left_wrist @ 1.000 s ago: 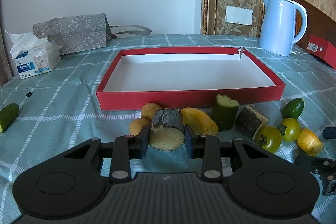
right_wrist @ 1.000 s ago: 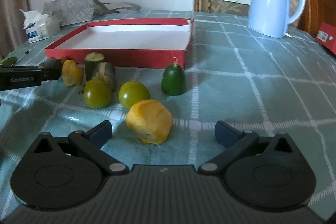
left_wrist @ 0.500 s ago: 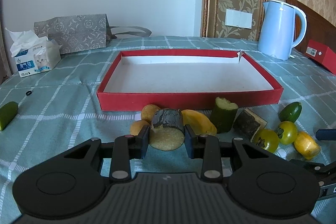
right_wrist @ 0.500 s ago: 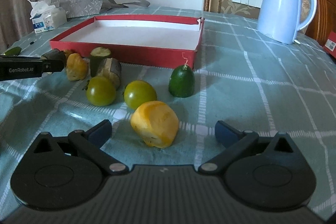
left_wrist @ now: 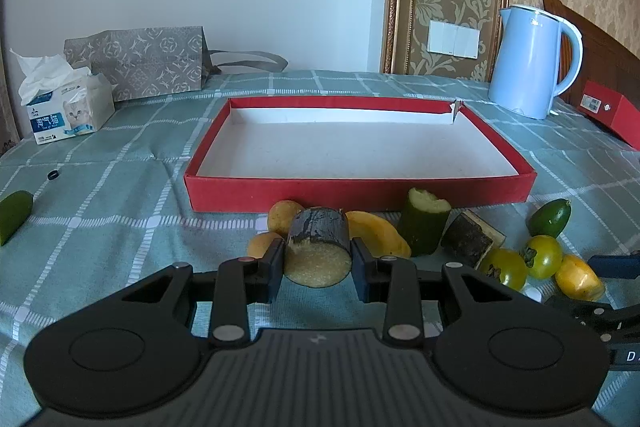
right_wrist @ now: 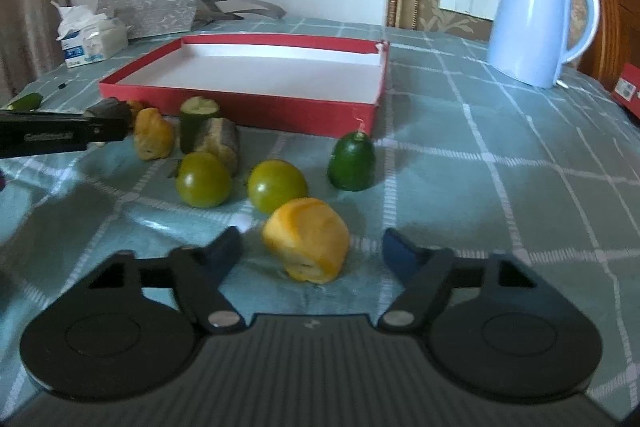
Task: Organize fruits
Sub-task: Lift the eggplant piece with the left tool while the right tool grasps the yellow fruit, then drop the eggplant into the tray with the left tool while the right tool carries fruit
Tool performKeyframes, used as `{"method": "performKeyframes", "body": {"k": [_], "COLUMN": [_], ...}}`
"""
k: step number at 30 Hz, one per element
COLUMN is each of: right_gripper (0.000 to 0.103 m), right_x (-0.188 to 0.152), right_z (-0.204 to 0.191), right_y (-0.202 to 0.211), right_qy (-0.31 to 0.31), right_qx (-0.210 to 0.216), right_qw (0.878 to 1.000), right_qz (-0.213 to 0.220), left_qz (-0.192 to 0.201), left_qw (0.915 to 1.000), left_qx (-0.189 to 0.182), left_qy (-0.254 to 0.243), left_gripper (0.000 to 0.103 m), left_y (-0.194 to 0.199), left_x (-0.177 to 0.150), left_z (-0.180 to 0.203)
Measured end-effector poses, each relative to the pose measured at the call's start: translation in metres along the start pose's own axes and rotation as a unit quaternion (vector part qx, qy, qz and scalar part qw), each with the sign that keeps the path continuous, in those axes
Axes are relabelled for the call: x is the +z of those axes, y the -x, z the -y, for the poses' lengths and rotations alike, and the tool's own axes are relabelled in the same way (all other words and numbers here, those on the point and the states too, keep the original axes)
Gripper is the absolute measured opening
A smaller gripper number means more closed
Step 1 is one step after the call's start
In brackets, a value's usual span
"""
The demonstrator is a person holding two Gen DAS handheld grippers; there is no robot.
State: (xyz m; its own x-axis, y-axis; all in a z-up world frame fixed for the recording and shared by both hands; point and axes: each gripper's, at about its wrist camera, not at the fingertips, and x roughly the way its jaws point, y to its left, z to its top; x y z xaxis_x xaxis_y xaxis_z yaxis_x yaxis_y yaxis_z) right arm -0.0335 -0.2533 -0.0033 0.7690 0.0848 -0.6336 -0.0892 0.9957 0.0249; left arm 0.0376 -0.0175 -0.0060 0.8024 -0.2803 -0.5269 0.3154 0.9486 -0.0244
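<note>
My left gripper is shut on a dark-skinned, pale-fleshed fruit chunk, held just above the cloth in front of the empty red tray. Yellow pieces, a cucumber stub, a second dark chunk, two green tomatoes and a green fruit lie before the tray. My right gripper is open around a yellow fruit piece on the cloth, its fingers apart from it. The tray, tomatoes and green fruit lie beyond.
A blue kettle stands at the back right, beside a red box. A tissue box and a grey bag sit at the back left. A green piece lies far left. My left gripper's side shows in the right wrist view.
My left gripper has risen a little with the chunk held. My right gripper has moved forward so the yellow piece now lies between its open fingers.
</note>
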Motion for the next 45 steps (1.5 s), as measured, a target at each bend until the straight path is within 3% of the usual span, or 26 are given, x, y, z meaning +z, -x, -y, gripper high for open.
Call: {"method": "performKeyframes", "body": {"k": [6, 17, 25, 31, 35, 41, 45], "right_gripper": [0.042, 0.041, 0.041, 0.041, 0.041, 0.041, 0.041], "right_x": [0.001, -0.002, 0.004, 0.023, 0.043, 0.080, 0.105], "right_z": [-0.002, -0.002, 0.003, -0.003, -0.008, -0.015, -0.018], "right_y": [0.005, 0.010, 0.023, 0.022, 0.015, -0.012, -0.045], "right_qy": [0.008, 0.004, -0.004, 0.010, 0.022, 0.041, 0.044], "right_qx": [-0.001, -0.006, -0.015, -0.019, -0.018, -0.036, -0.041], "right_qw": [1.000, 1.000, 0.997, 0.995, 0.993, 0.991, 0.992], "right_qz": [0.008, 0.028, 0.070, 0.100, 0.117, 0.126, 0.108], "left_qz": [0.001, 0.011, 0.036, 0.026, 0.042, 0.047, 0.014], "left_qw": [1.0000, 0.9999, 0.9992, 0.9990, 0.9987, 0.9986, 0.9995], "left_qx": [-0.002, 0.000, -0.003, 0.000, 0.013, 0.020, 0.021], "left_qy": [0.003, 0.006, 0.019, 0.038, 0.025, 0.015, 0.017], "left_gripper": [0.034, 0.034, 0.034, 0.034, 0.034, 0.034, 0.034], "left_y": [0.000, 0.004, 0.017, 0.013, 0.010, -0.022, -0.062], "left_x": [0.000, 0.000, 0.001, 0.015, 0.036, 0.073, 0.089], "left_z": [-0.001, -0.001, -0.011, -0.022, -0.022, -0.018, -0.015]}}
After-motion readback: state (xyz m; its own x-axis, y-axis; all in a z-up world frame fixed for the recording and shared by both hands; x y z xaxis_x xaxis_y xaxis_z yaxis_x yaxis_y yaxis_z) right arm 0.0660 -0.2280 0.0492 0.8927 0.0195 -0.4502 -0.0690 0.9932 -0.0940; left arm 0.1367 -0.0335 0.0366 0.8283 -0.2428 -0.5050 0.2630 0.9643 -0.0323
